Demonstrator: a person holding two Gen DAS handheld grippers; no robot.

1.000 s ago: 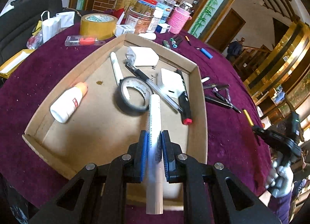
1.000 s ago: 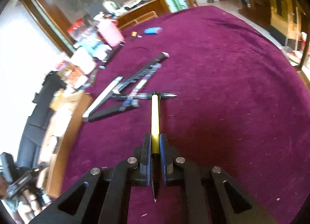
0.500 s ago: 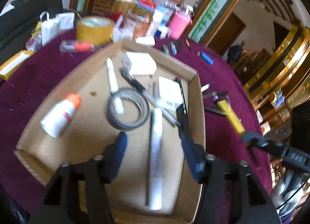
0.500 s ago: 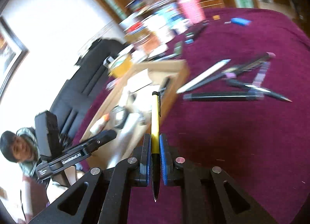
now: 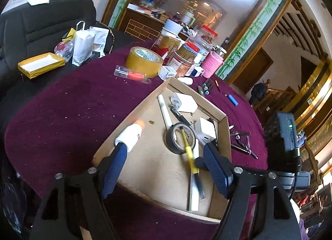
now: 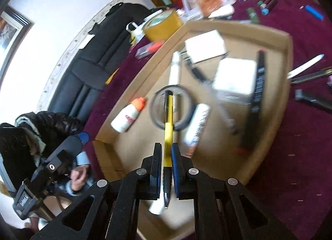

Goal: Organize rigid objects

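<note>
Velvet-like maroon cloth (image 5: pixel 62 115) covers the round table, and on it sits a shallow cardboard tray (image 5: pixel 225 134) serving as the collecting place for loose stationery. Inside the tray lie two white power adapters (image 5: pixel 186 105), a roll of black tape (image 5: pixel 176 142) lying flat, a glue bottle with an orange cap (image 6: pixel 128 115), a black marker (image 6: pixel 257 94) along the far wall, and a white tube (image 5: pixel 194 190) on the tray floor. Several pens (image 5: pixel 242 148) wait on the cloth just outside the tray's right wall, apparently the next things to be gathered.

The left gripper (image 5: pixel 166 167) hovers above the tray's near edge; its jaws are opening wide with nothing between them, which fits having let go of the white tube lying below.

The right gripper (image 6: pixel 166 163) is clamped narrowly on a yellow pen (image 6: pixel 169 115), holding it at its dark lower section so that most of the barrel sticks forward. The pen points downward over the middle of the tray, its tip above the tape roll, so the likely step is dropping it in beside the tube.
</note>
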